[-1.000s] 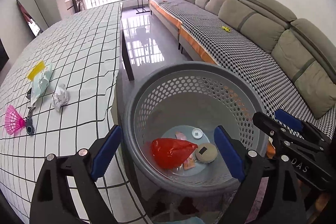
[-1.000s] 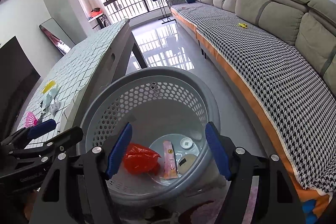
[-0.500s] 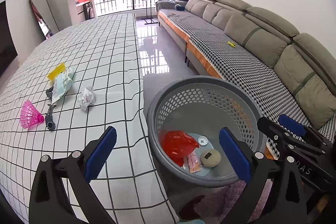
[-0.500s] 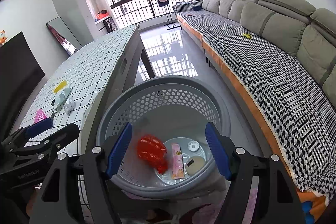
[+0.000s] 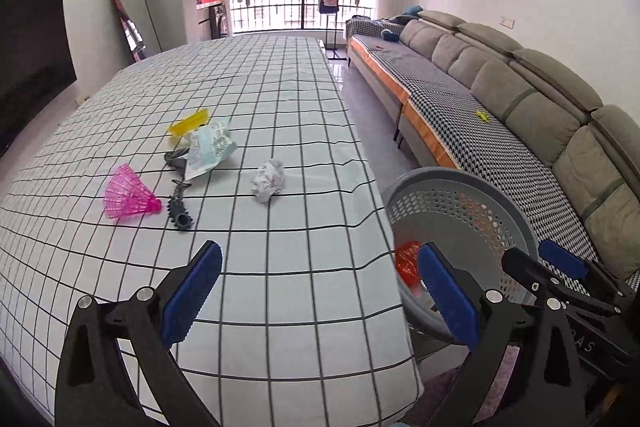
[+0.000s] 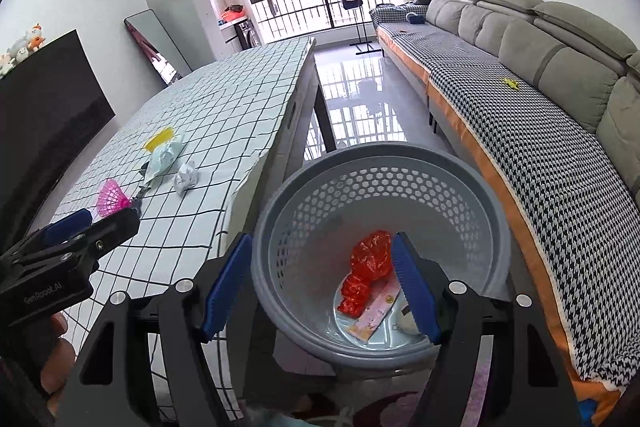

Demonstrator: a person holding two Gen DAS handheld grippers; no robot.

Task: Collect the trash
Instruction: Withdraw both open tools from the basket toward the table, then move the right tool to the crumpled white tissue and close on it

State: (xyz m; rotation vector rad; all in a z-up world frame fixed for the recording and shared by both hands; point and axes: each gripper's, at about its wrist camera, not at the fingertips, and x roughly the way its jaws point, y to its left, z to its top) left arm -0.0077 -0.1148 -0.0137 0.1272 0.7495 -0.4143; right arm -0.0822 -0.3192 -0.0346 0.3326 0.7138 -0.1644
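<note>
Left wrist view has swung off the basket (image 5: 460, 187) and onto the table (image 5: 280, 287), so a drop looks done and the next pickup is up. Left gripper (image 5: 320, 295) jaws wide apart, empty; right gripper (image 6: 320, 287) jaws apart, empty, above the basket. Red bag (image 6: 368, 263) sits inside. Crumpled paper ball (image 5: 268, 181), white and creased, lies on the cloth near the table edge.

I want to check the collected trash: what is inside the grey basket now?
Inside the grey basket lie a red plastic bag, a pink sachet and a pale round piece. The right tool's finger covers part of the bottom, so more may be hidden.
</note>
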